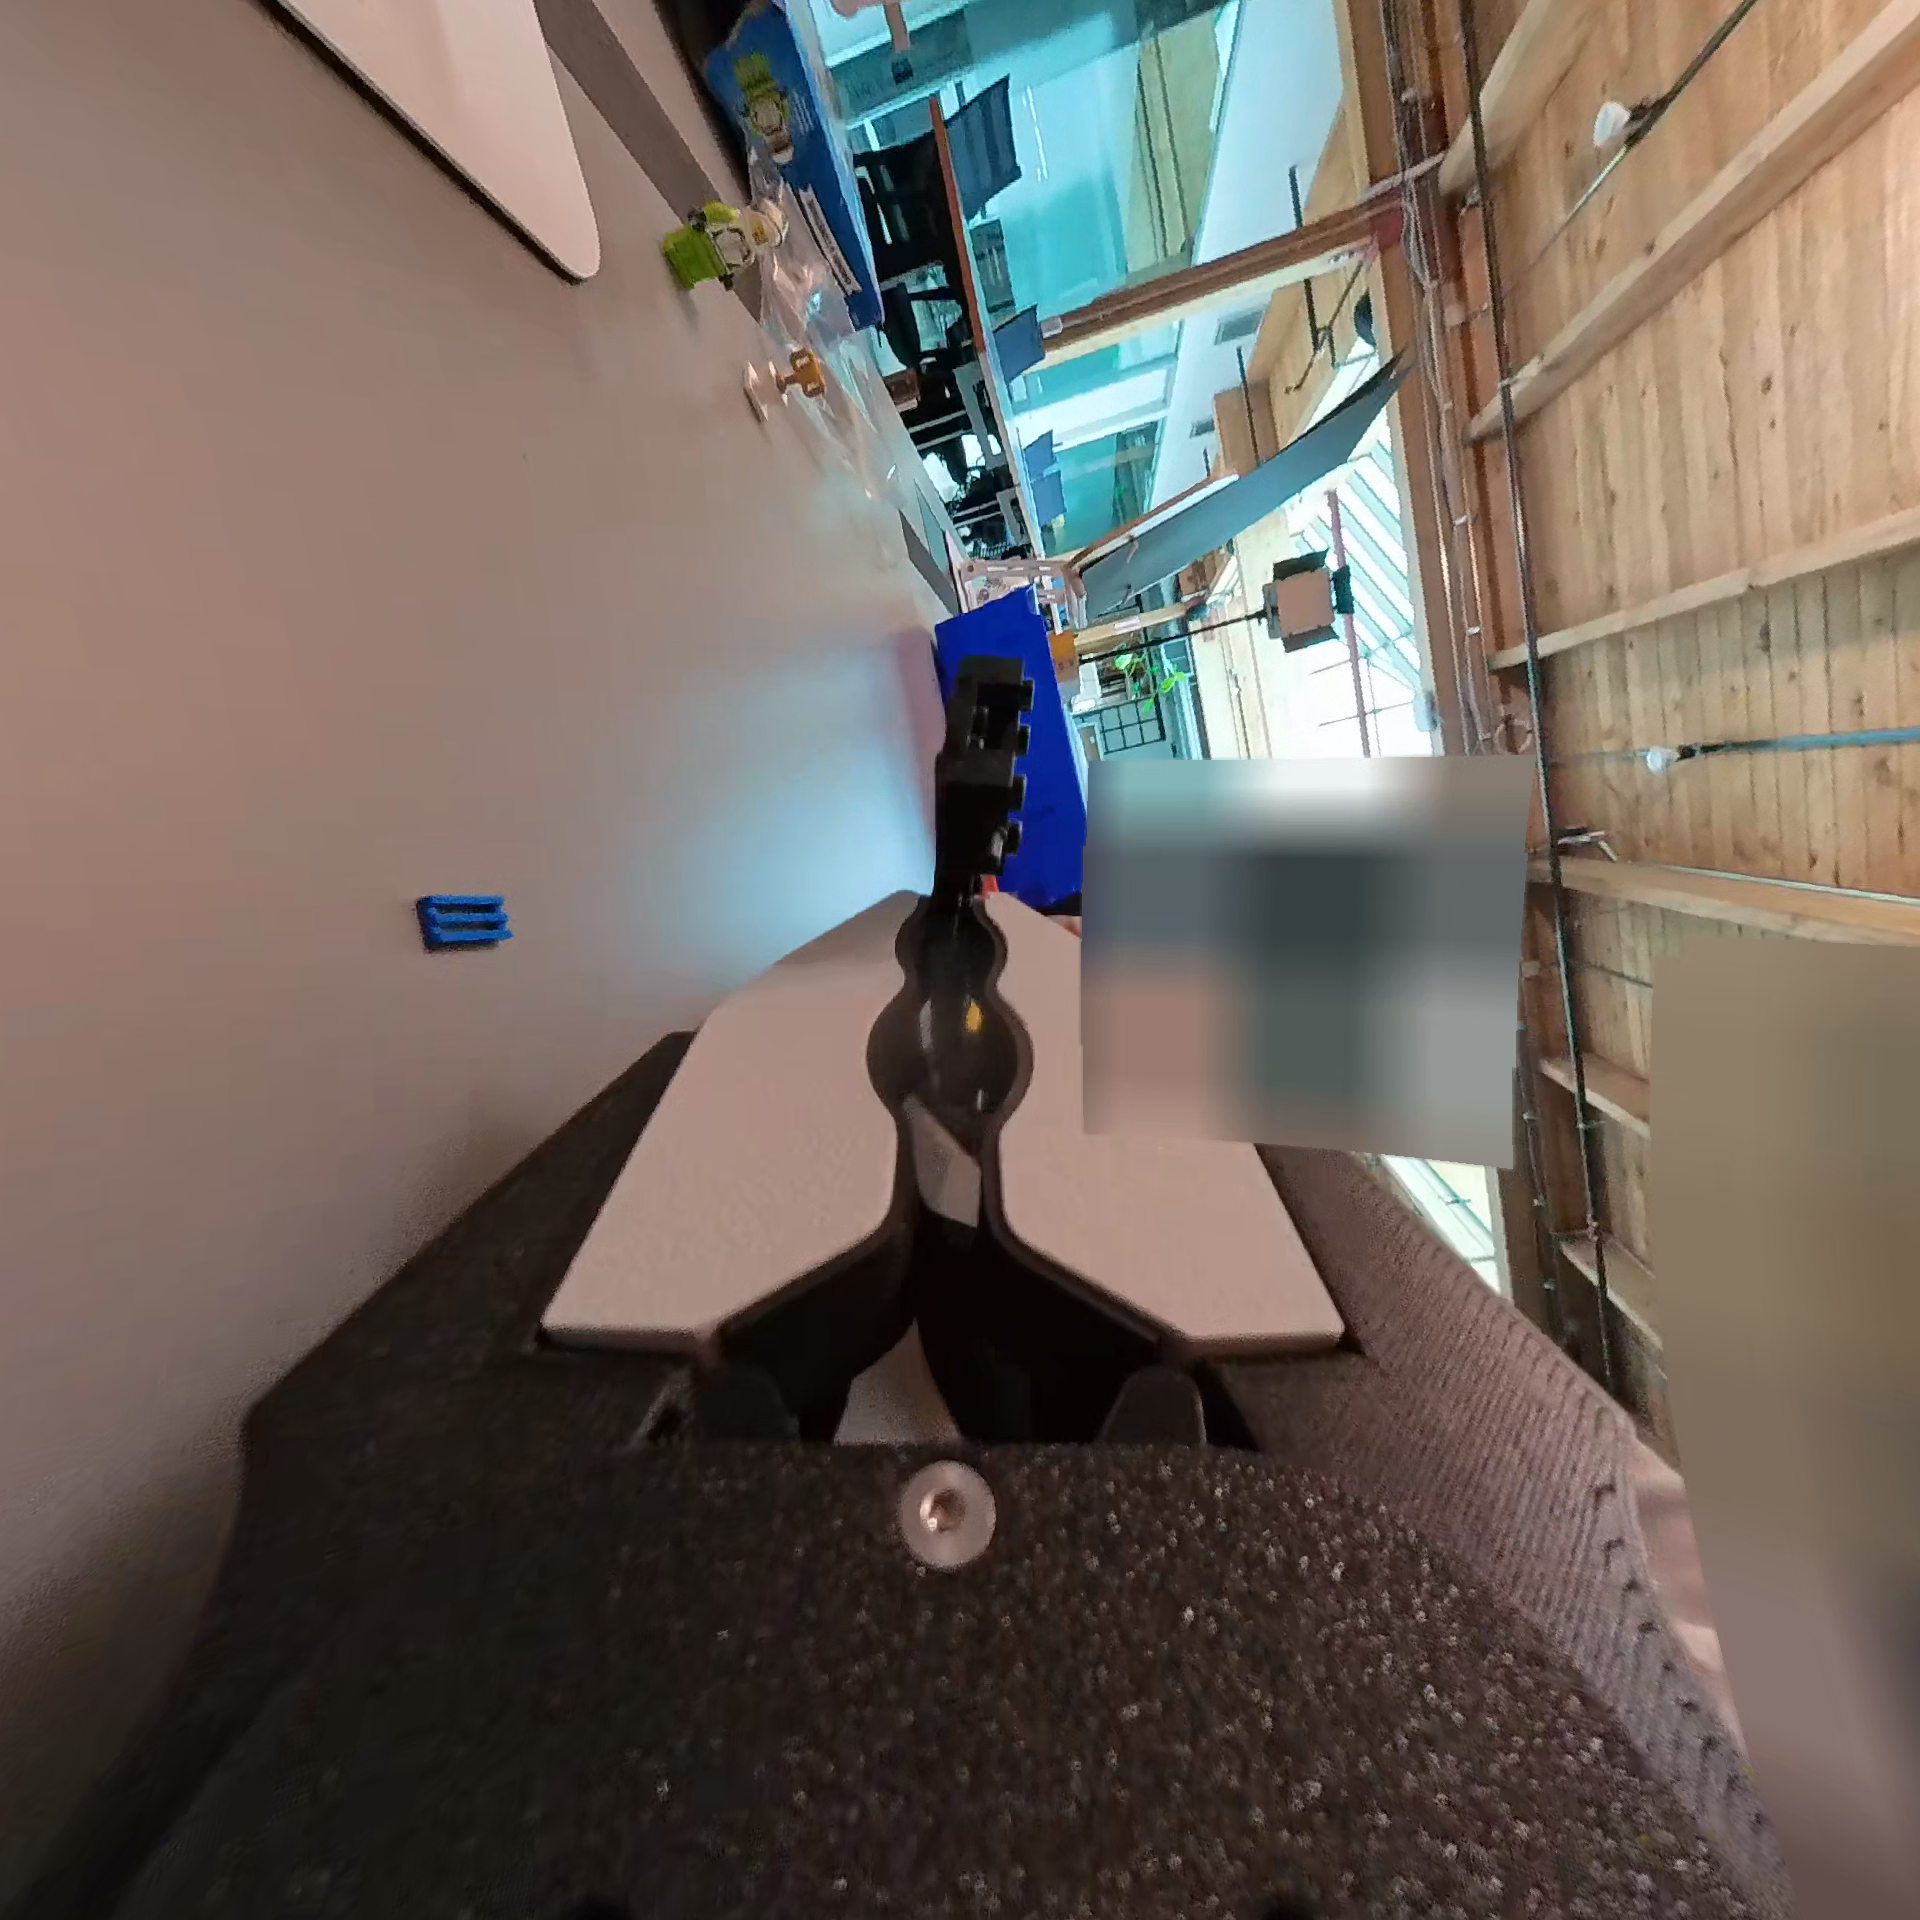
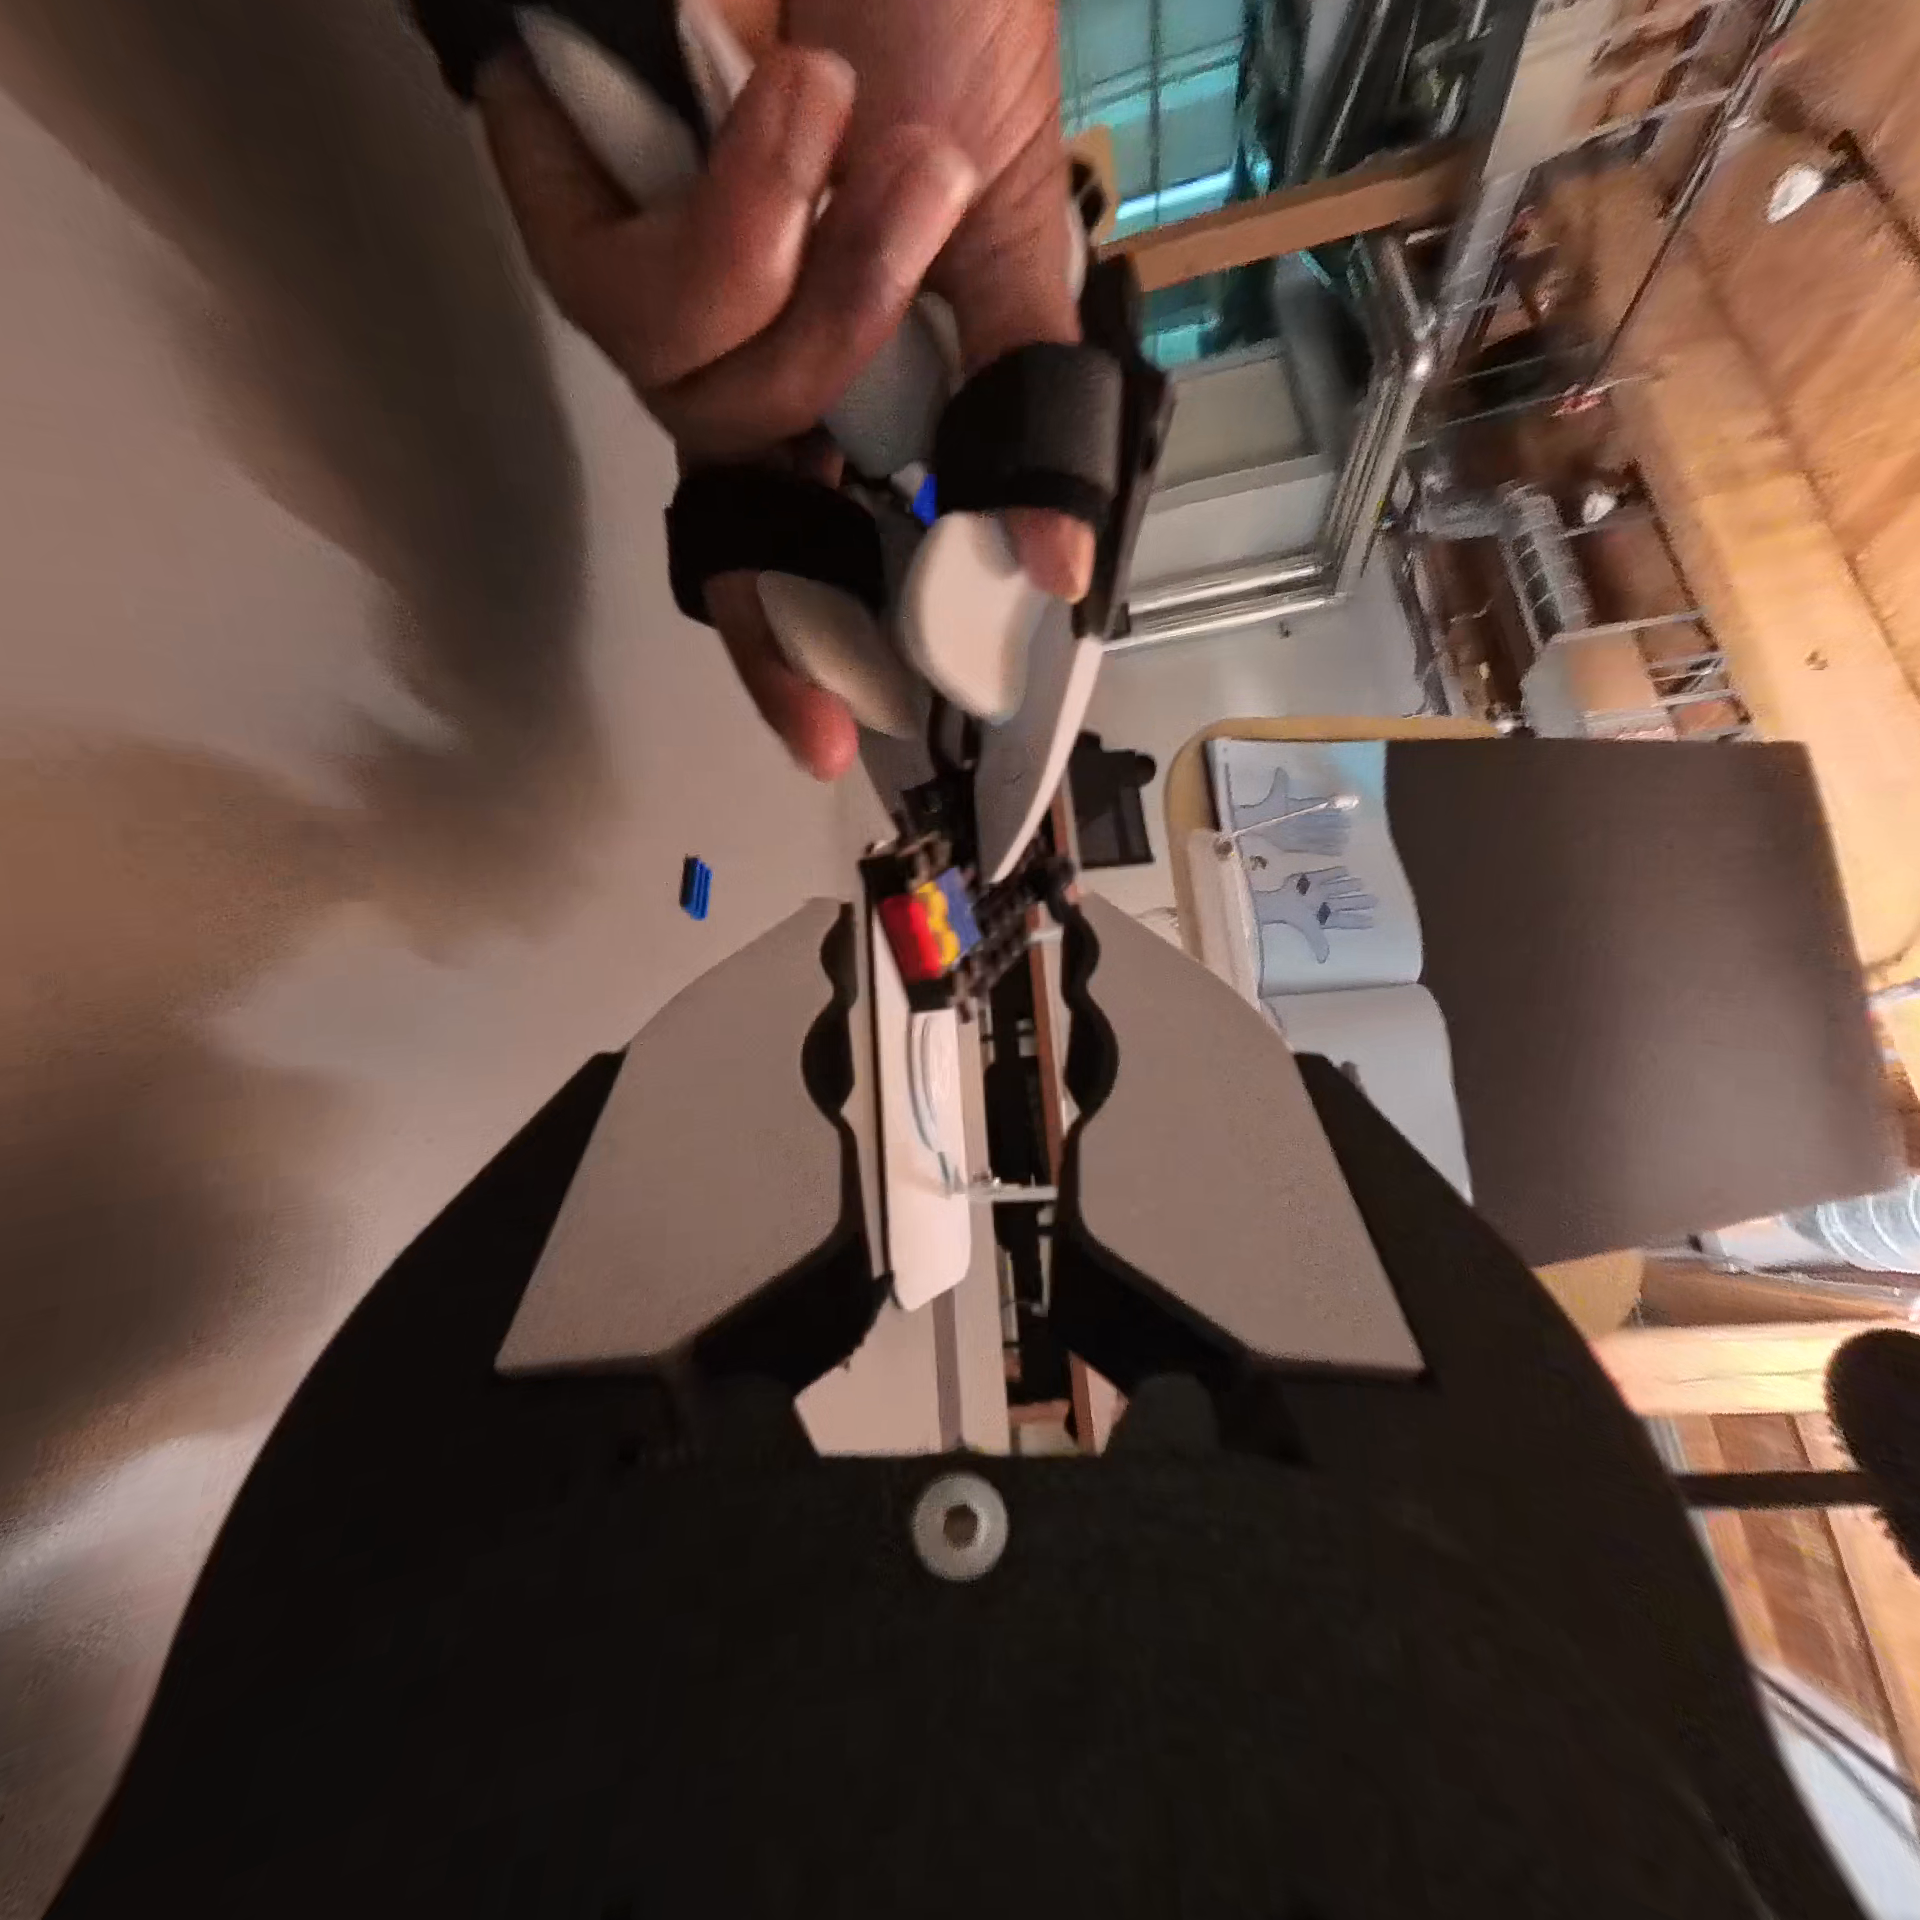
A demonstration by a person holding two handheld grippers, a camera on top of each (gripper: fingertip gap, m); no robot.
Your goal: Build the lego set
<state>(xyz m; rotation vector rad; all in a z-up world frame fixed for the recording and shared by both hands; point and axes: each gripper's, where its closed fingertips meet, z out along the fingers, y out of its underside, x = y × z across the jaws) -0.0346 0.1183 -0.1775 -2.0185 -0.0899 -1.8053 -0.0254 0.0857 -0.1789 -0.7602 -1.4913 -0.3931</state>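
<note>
The left gripper [image 1: 951, 914] is clamped on a black lego assembly [image 1: 982, 769], which is held up off the table [image 1: 312, 727], its studded edge jutting out past the fingertips. In the right wrist view the same assembly [image 2: 940, 925] is seen to carry a red, a yellow and a blue brick on its black plates, and it sits just ahead of the right gripper [image 2: 961, 925], whose jaws stand apart with nothing between the pads. A hand [image 2: 831, 260] is seen working the left gripper from above. 1 loose blue piece [image 1: 464, 921] lies flat on the table, well apart from both grippers. Farther off, a green figure [image 1: 707, 244], a small tan part [image 1: 790, 379] and a blue box [image 1: 800, 156] rest near the table's far edge.

The step in hand is judged to be a two-gripper join or re-grip of the assembly. It would be done well if the assembly were kept steady and level by the left gripper while the right gripper is closed squarely across the plates, not across the small bricks, so that nothing is levered off. Pressure is best applied straight along the studs; a twist could split the thin plates apart. Motion blur hides the finer detail.
</note>
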